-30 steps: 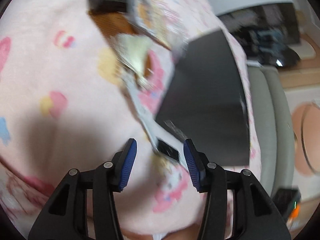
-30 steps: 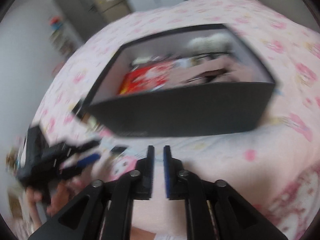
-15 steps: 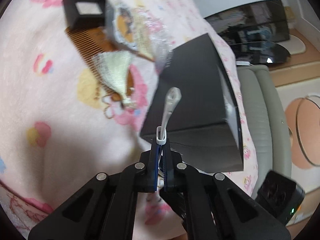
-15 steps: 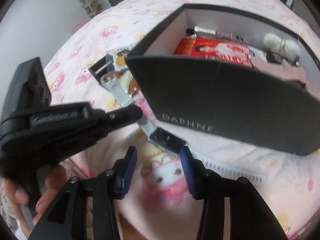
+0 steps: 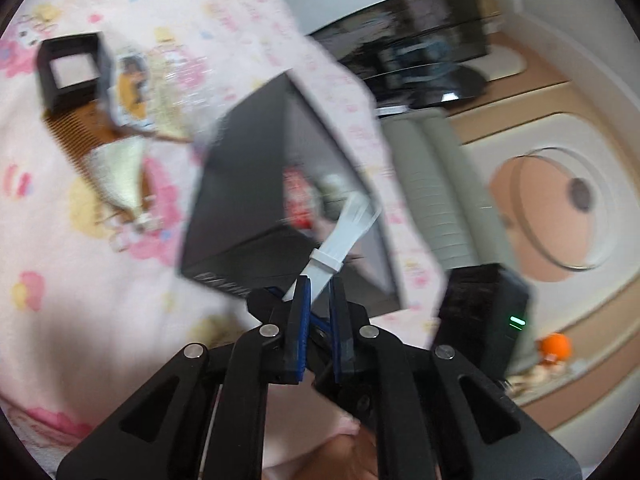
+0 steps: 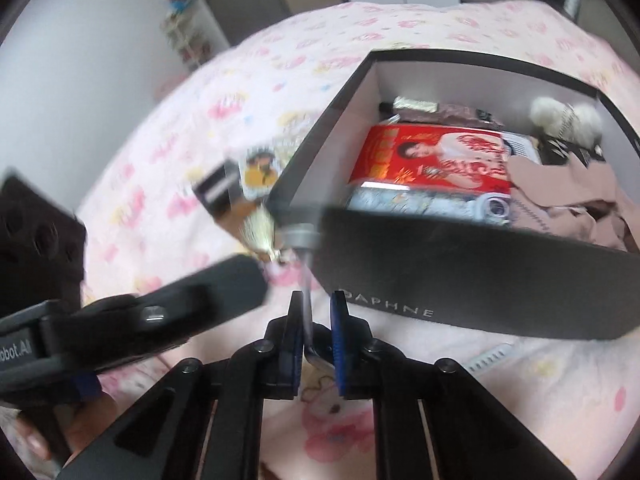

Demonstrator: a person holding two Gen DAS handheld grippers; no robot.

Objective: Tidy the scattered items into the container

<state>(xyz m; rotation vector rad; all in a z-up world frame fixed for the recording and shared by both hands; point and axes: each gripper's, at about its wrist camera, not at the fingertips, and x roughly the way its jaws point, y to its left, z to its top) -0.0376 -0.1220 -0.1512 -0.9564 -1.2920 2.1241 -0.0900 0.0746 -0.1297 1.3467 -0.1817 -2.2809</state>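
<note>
A watch with a white strap point(image 5: 340, 240) sticks out from my left gripper point(image 5: 320, 284), which is shut on the strap and raised above the pink bedspread. My right gripper point(image 6: 316, 300) meets it tip to tip. Its jaws are closing, with the watch body between the pads. The strap's silver buckle point(image 6: 300, 236) stands up from them and the other strap end point(image 6: 488, 356) lies on the bed. Just beyond stands the black open box point(image 6: 460, 280) point(image 5: 240, 184). A finger point(image 6: 224, 288) of the left gripper crosses at the left.
Left of the box lie a brown comb point(image 5: 72, 136), a cream tassel point(image 5: 120, 172), a small black box point(image 5: 68, 64) and a picture card point(image 6: 260, 168). Inside the box are a red packet point(image 6: 432, 160), a white pom-pom point(image 6: 564, 116) and pink cloth point(image 6: 580, 200). A grey sofa point(image 5: 432, 184) lies past the bed edge.
My left gripper shut on the white strap, lifted it and rolled toward the box. The right gripper swung left from the box, opened over the watch body and closed around it.
</note>
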